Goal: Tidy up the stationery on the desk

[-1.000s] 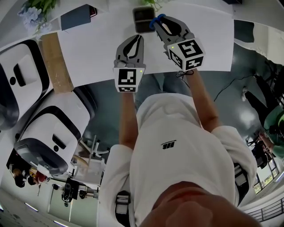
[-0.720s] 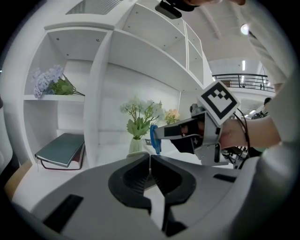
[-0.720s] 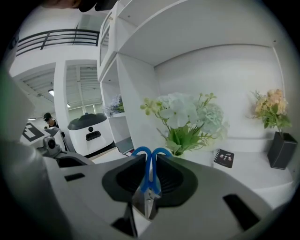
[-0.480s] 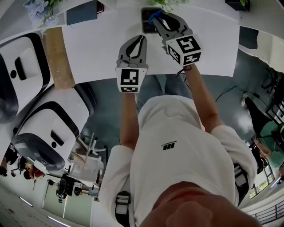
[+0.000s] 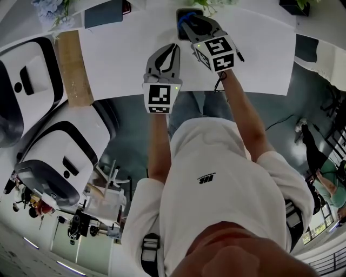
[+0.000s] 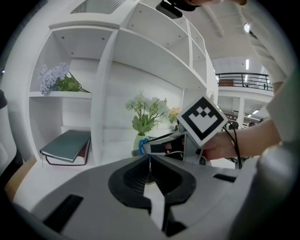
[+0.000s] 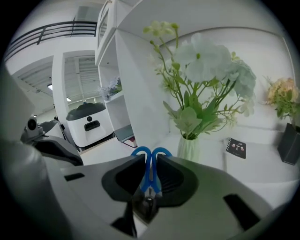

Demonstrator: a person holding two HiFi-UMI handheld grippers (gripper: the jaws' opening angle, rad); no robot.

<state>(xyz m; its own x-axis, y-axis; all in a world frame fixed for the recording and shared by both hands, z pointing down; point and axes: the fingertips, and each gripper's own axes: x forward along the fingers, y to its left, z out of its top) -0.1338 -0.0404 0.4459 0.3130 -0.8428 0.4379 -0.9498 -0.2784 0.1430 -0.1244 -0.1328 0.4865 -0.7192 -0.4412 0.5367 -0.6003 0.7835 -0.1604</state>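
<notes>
My right gripper (image 5: pixel 187 22) is shut on a pair of blue-handled scissors (image 5: pixel 185 18), handles pointing away from me. It hovers at the back of the white desk (image 5: pixel 119 54), right over a dark pen holder (image 5: pixel 180 13) that it partly hides. In the right gripper view the scissors (image 7: pixel 150 161) sit upright between the jaws, loops sticking out past the tips. My left gripper (image 5: pixel 171 48) is shut with nothing in it, nearer to me and left of the right one. The left gripper view shows the right gripper (image 6: pixel 187 140) with the blue scissors loop (image 6: pixel 142 142) just ahead.
White shelves behind the desk hold a teal book (image 6: pixel 68 146), a vase of flowers (image 7: pixel 190 145), a small black notebook (image 7: pixel 236 146) and another dark holder (image 7: pixel 288 143). A brown board (image 5: pixel 70 67) and white rounded machines (image 5: pixel 59 157) stand left of the desk.
The right gripper has carried the scissors farther toward the back of the desk, over the dark holder. The left gripper has hardly moved.
</notes>
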